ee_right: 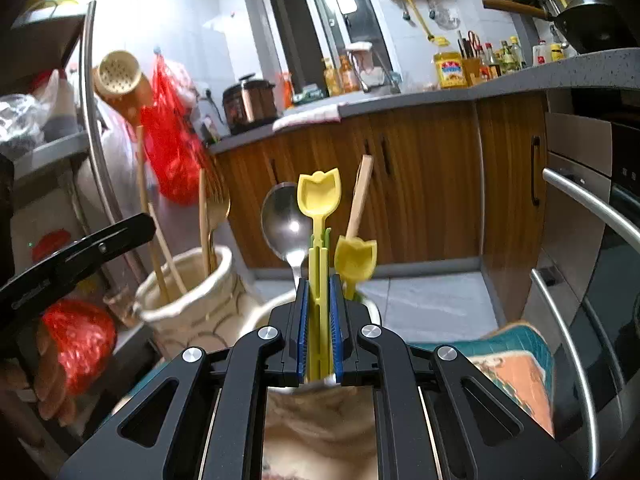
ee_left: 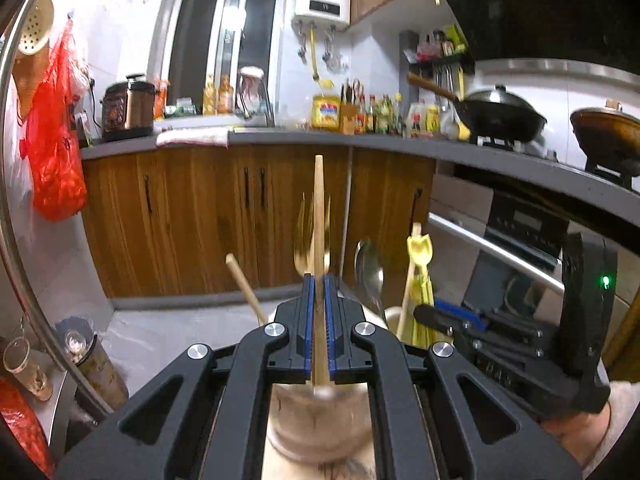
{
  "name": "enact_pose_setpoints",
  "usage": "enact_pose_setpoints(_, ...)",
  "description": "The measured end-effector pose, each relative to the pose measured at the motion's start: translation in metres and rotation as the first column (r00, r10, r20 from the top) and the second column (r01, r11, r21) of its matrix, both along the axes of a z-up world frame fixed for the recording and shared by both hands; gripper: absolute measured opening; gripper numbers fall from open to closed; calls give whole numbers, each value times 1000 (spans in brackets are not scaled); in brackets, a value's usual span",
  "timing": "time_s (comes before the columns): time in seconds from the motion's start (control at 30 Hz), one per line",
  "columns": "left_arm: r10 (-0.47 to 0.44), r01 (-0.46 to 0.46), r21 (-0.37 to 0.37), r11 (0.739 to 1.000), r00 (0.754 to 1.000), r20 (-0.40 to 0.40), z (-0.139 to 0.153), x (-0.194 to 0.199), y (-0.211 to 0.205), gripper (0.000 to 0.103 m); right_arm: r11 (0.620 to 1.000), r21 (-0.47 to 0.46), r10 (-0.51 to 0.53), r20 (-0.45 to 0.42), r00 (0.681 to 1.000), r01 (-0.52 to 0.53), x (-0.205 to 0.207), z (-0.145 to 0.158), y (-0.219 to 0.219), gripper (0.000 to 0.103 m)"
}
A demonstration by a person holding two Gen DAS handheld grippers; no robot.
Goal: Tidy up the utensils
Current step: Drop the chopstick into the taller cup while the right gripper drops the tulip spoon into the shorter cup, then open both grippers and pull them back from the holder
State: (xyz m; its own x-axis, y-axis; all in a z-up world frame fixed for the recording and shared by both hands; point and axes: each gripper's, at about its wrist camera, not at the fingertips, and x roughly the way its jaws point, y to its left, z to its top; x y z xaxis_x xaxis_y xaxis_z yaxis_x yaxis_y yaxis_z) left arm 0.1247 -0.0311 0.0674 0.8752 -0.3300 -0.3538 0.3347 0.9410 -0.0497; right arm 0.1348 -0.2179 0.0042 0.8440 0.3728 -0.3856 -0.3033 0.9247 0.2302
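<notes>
My left gripper [ee_left: 319,280] is shut on a wooden chopstick [ee_left: 319,200] that stands upright over a cream ceramic holder [ee_left: 316,424]. A gold fork [ee_left: 310,240] stands blurred just behind it, and another wooden stick [ee_left: 244,288] leans left. My right gripper [ee_right: 319,284] is shut on the stem of a yellow tulip-shaped spoon [ee_right: 319,196] above a second cream holder [ee_right: 320,412]. A metal spoon [ee_right: 285,224], a second yellow tulip spoon [ee_right: 355,258] and a wooden handle [ee_right: 360,196] stand in that holder. The left holder [ee_right: 192,304] with chopsticks and the fork shows at the left of the right wrist view.
Wooden kitchen cabinets [ee_left: 200,216] and a grey counter [ee_left: 360,140] with bottles lie ahead. An oven with a steel handle [ee_right: 592,208] is on the right. A red plastic bag [ee_right: 172,148] hangs at the left. A patterned cloth [ee_right: 512,364] lies under the right holder.
</notes>
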Motion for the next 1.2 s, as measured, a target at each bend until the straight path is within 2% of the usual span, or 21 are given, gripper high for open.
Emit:
enact_pose_setpoints(0.17,-8,9,12,1000,996,-85,-9,-2,5,5,999,-24,21,-33,999,-22,-5,-2,2,11)
enact_pose_setpoints(0.37,-1,4,28,1000,996,-94,-11,-2,4,5,999,-37,14,-54,998,-16,-4,-2,3,12)
enact_pose_setpoints(0.47,-3,5,26,1000,995,-99,-10,-1,4,8,1000,-25,12,-53,999,-13,-4,0,1,21)
enact_pose_setpoints(0.57,1,1,25,1000,996,-92,-8,-2,2,24,1000,-20,8,-46,999,-9,-6,4,-2,31)
enact_pose_setpoints(0.67,9,-7,30,1000,997,-78,-6,-6,4,28,1000,-17,3,-45,999,-4,-8,7,-4,35)
enact_pose_setpoints(0.73,12,-10,30,1000,997,-76,-3,-8,5,37,1000,-7,1,-43,999,-1,-11,10,-8,44)
enact_pose_setpoints(0.77,16,-14,28,1000,997,-72,-1,-10,7,40,1000,-4,1,-42,999,-1,-12,12,-10,46)
enact_pose_setpoints(0.8,18,-16,27,999,997,-70,0,-11,8,43,1000,-5,-1,-41,999,1,-15,14,-11,52)
enact_pose_setpoints(0.83,21,-19,28,999,997,-70,1,-13,10,47,1000,-9,-2,-41,999,2,-17,16,-12,61)
enact_pose_setpoints(0.87,24,-22,30,999,997,-71,4,-16,11,49,1000,-14,-4,-39,999,3,-21,18,-14,65)
enact_pose_setpoints(0.93,25,-22,38,999,997,-70,6,-24,13,61,1000,-26,-4,-37,999,3,-27,22,-17,78)
enact_pose_setpoints(1.03,54,-49,76,996,997,-61,5,-37,17,82,998,-54,-19,-54,998,16,-38,23,-24,87)
enact_pose_setpoints(1.1,75,-69,97,993,995,-58,2,-46,20,92,998,-61,-30,-71,997,26,-44,21,-30,92)
enact_pose_setpoints(1.2,84,-74,121,990,994,-76,-4,-56,24,97,996,-78,-57,-121,991,48,-54,14,-39,94)
